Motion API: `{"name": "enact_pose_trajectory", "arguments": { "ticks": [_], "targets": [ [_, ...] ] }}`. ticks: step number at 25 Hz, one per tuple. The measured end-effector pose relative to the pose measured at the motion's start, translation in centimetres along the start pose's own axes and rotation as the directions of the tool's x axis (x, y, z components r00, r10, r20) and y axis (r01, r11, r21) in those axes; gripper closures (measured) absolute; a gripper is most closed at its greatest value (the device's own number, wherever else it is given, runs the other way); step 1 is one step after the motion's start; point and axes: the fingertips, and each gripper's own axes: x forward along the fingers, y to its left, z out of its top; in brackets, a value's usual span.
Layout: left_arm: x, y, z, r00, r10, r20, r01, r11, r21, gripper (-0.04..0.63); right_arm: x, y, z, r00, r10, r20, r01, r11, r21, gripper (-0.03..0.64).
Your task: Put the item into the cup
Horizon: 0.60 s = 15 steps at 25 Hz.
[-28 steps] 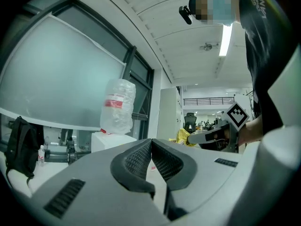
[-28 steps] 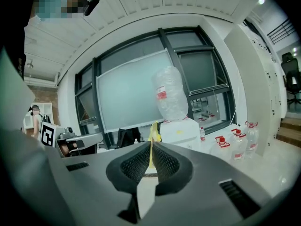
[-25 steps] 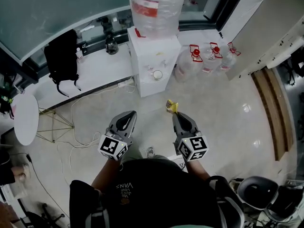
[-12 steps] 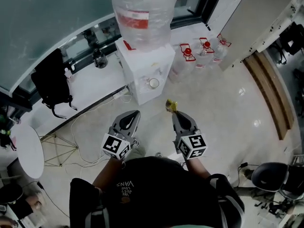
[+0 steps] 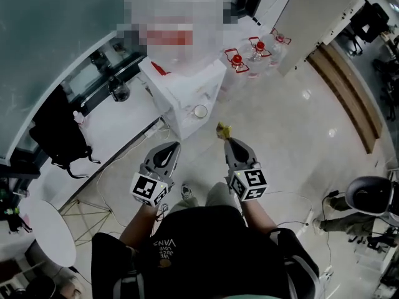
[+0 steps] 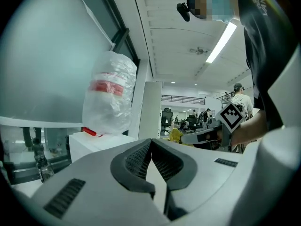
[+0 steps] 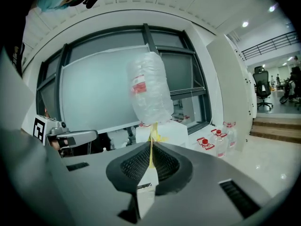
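Note:
A small white cup (image 5: 199,111) stands on the drip shelf of a white water dispenser (image 5: 184,90), whose big bottle is blurred over. My right gripper (image 5: 228,141) is shut on a crumpled yellow item (image 5: 222,130), held in the air a little right of and short of the cup. In the right gripper view the yellow item (image 7: 151,136) sticks up as a thin strip between the shut jaws of the right gripper (image 7: 151,146). My left gripper (image 5: 168,149) is shut and empty, level with the right one; its jaws meet in the left gripper view (image 6: 150,142).
Water jugs with red caps (image 5: 249,53) stand on the floor right of the dispenser. A black backpack (image 5: 57,137) lies on the white ledge at left, cables (image 5: 115,170) trail below it. A round white table (image 5: 51,234) is at lower left, an office chair (image 5: 373,195) at right.
The head view has swung, so the dispenser and cup sit slightly lower and more left. Both grippers keep their pose; the right one still holds the yellow item.

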Motion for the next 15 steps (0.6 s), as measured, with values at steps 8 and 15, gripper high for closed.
{"name": "enact_pose_trajectory", "arguments": {
  "ticks": [8, 15],
  "targets": [
    [4.4, 3.3, -2.5, 0.999, -0.001, -0.032, 0.000, 1.000, -0.024, 0.575, 6.3, -3.4, -2.2, 0.999, -0.020, -0.049, 0.021, 1.000, 0.007, 0.571],
    [9.6, 6.3, -3.4, 0.999, 0.042, -0.034, -0.043, 0.998, -0.045, 0.575, 12.4, -6.9, -4.0, 0.991, 0.021, -0.133, -0.018, 1.000, 0.020, 0.571]
  ]
}}
